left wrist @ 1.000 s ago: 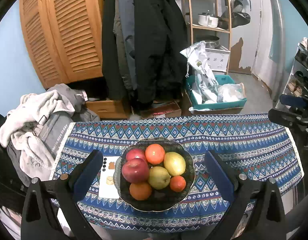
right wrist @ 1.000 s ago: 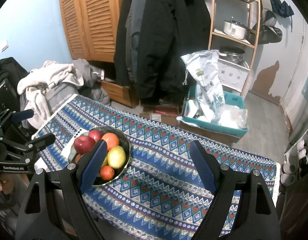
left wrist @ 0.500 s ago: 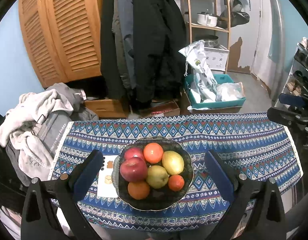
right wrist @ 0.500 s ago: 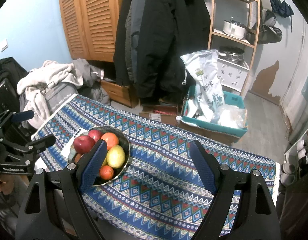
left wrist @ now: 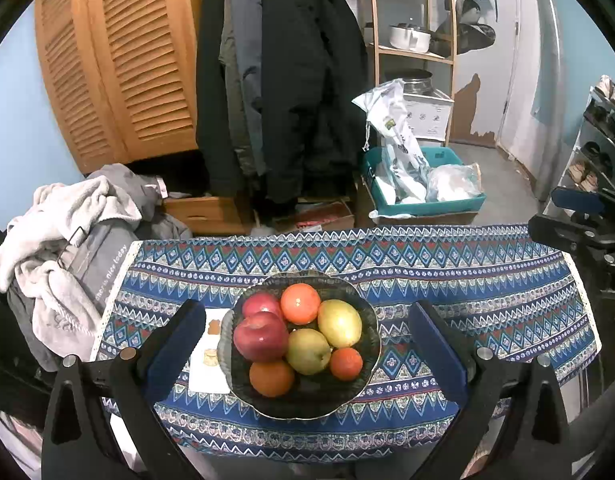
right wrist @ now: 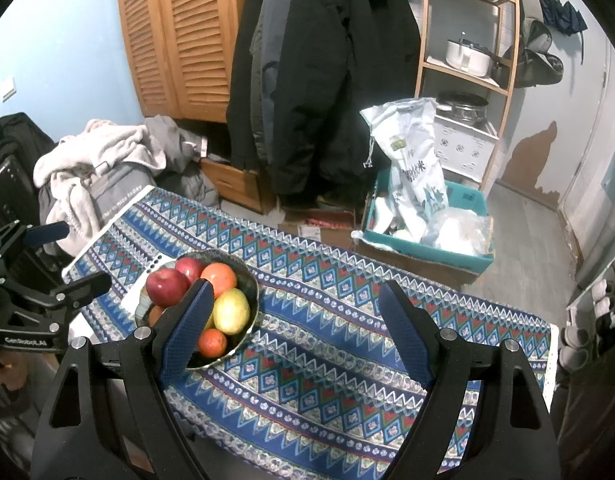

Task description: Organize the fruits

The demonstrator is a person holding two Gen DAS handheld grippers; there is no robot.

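A dark glass bowl point(left wrist: 367, 376) sits on the patterned blue tablecloth point(left wrist: 467, 280) near the table's left front. It holds two red apples point(left wrist: 261, 336), several oranges point(left wrist: 300, 303) and two yellow-green pears point(left wrist: 339, 322). My left gripper point(left wrist: 307, 336) is open and empty, hovering over the bowl with a finger on each side. My right gripper point(right wrist: 295, 320) is open and empty above the cloth to the right of the bowl point(right wrist: 251, 280); its left finger point(right wrist: 187, 328) covers part of the fruit. The left gripper also shows in the right wrist view point(right wrist: 55, 256).
A white card point(left wrist: 209, 360) lies under the bowl's left edge. A heap of clothes point(left wrist: 67, 240) lies off the table's left end. Hanging coats point(left wrist: 283, 80), a teal crate of bags point(left wrist: 423, 184) and a wooden shelf point(left wrist: 415, 40) stand behind the table.
The left gripper has drifted slightly, so the bowl sits a touch lower-left in its view. The right gripper has barely moved. Both stay open.
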